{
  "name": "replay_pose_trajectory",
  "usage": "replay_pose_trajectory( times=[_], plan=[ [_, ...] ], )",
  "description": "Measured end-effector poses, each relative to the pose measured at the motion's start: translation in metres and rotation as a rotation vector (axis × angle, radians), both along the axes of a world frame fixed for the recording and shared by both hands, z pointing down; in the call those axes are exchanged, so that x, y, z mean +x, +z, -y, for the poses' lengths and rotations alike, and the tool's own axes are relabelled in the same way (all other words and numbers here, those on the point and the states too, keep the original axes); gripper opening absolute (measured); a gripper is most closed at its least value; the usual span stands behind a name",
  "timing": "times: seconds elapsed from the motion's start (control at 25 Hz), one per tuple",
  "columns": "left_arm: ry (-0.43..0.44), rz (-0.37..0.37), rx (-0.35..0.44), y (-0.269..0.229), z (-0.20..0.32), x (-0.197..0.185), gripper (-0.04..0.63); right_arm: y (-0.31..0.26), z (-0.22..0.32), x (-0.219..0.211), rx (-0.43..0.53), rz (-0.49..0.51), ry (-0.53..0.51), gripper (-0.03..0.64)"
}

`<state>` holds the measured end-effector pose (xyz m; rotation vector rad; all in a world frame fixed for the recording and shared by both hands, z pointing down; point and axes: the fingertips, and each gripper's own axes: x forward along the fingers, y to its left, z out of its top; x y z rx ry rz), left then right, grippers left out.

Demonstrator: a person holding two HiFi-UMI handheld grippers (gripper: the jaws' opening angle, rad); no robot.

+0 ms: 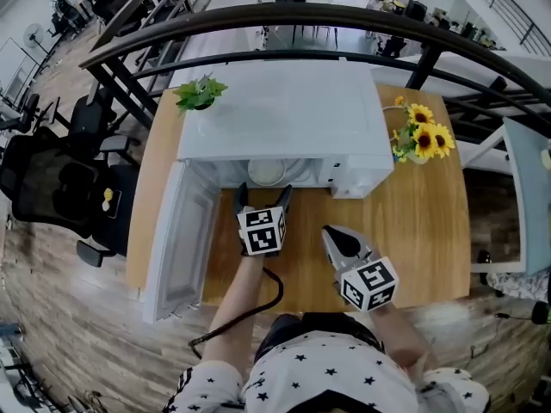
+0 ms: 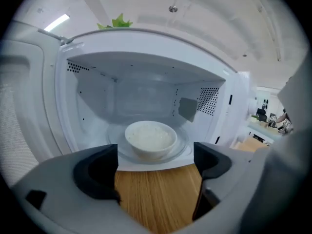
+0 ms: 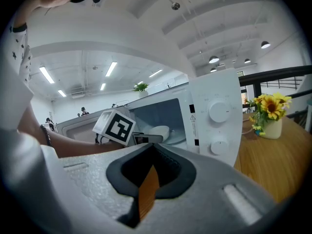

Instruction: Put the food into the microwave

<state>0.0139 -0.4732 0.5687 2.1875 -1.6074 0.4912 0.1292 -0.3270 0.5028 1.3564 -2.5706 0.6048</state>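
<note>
A white bowl of rice (image 2: 150, 138) sits on the glass turntable inside the white microwave (image 1: 284, 114), whose door (image 1: 181, 239) hangs wide open to the left. In the head view the bowl (image 1: 267, 172) shows just inside the opening. My left gripper (image 1: 263, 198) hovers just in front of the opening, open, with only wooden tabletop between its fingers (image 2: 95, 172). My right gripper (image 1: 340, 241) hangs over the table to the right of the left one, shut and holding nothing. The right gripper view shows the microwave's knob panel (image 3: 218, 126) and the left gripper's marker cube (image 3: 117, 126).
A vase of sunflowers (image 1: 422, 140) stands on the wooden table (image 1: 422, 231) right of the microwave. A small green plant (image 1: 200, 93) sits on the microwave's top. Office chairs (image 1: 52, 188) stand left of the table, and a dark railing (image 1: 284, 24) runs behind it.
</note>
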Motion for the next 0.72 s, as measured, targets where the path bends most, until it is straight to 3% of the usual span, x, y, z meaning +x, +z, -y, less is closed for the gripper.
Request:
replay_pose_trajectory(
  times=[0.28, 0.48, 0.72],
  plan=[
    [0.015, -0.101, 0.015, -0.024, -0.072, -0.011, 0.463, -0.007, -0.046, -0.010, 0.019, -0.004, 0.022, 0.006],
    [-0.061, -0.143, 0.071, -0.046, -0.131, -0.031, 0.194, -0.015, -0.081, -0.016, 0.052, -0.005, 0.035, 0.006],
    [-0.079, -0.158, 0.127, -0.070, -0.193, -0.046, 0.121, -0.027, -0.131, -0.025, 0.092, -0.013, 0.037, 0.006]
  ],
)
